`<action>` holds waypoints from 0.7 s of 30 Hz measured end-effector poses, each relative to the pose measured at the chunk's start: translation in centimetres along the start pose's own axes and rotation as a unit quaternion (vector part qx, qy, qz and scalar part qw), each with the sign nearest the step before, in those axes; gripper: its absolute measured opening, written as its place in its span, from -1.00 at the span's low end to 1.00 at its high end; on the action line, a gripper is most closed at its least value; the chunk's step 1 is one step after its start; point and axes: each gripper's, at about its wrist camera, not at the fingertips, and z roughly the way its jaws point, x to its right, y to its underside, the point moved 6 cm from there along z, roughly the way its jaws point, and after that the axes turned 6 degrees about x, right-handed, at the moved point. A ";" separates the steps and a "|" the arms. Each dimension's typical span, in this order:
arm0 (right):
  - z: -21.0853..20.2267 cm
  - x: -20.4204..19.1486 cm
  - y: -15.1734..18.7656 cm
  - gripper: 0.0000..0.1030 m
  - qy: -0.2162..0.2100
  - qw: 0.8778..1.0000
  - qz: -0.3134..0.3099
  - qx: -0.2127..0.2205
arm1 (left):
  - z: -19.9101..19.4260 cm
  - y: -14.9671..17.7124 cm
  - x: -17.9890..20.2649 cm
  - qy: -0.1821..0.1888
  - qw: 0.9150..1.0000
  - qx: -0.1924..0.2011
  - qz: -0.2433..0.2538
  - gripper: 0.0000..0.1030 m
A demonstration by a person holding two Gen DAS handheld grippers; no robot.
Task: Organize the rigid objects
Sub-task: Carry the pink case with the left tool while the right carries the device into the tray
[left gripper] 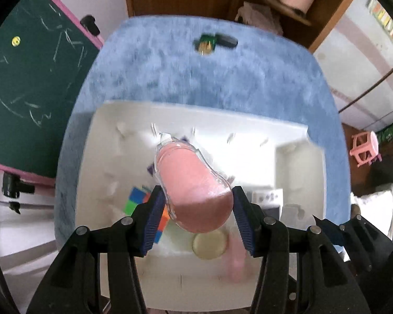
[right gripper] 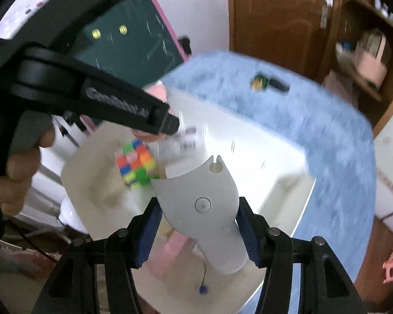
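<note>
Left gripper point(left gripper: 195, 209) clamps a pink bottle point(left gripper: 194, 191) above the white organizer tray point(left gripper: 249, 136); right gripper point(right gripper: 197, 225) grips a grey fan-shaped plastic tool point(right gripper: 199, 204), seen only in the right view; Rubik's cube point(right gripper: 135, 161) at ten o'clock.

Pink bottle point(left gripper: 196, 193), multicoloured checkered cube point(right gripper: 135, 161), grey flat piece point(right gripper: 201, 204), white tray point(left gripper: 288, 136), blue fuzzy cloth point(left gripper: 170, 65)

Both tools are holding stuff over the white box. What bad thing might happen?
The pink bottle sits tilted in the left tool, so it might slip onto the colorful cube below. The right tool pinches the gray flat piece only by its edges; it could twist out over the white box.
</note>
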 end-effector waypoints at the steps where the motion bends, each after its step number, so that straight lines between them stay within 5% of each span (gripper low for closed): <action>1: 0.4 0.1 0.5 0.12 0.001 1.000 0.005 -0.007 | 0.4 0.5 0.0 -0.003 1.000 -0.006 0.003 0.08; 17: 2.4 0.8 3.6 0.14 0.012 0.998 0.035 -0.056 | 2.1 3.4 0.8 -0.024 0.998 -0.029 0.040 0.10; 21: 1.5 0.8 3.3 0.38 0.011 0.998 0.038 -0.039 | 2.2 3.5 0.9 -0.019 0.999 -0.040 0.033 0.22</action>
